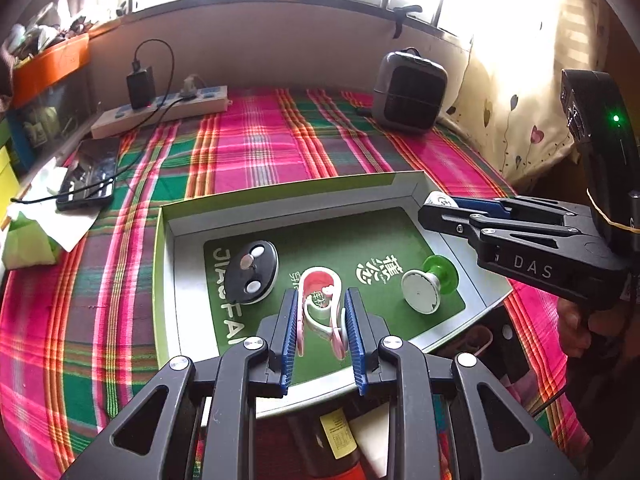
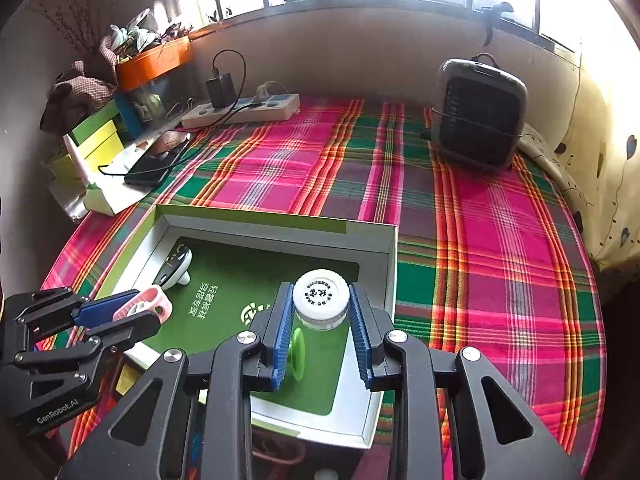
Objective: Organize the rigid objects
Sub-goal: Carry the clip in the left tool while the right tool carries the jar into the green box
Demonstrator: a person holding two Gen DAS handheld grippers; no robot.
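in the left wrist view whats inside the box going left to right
black oval gadget → pink and white clip held in the left gripper → green-stemmed knob, all within the box

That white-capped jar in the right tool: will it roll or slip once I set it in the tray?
The jar looks round, so on its side it would likely roll across the flat tray. Upright on its base it should probably stay put. Its ribbed cap likely helps the right tool hold it without slipping.
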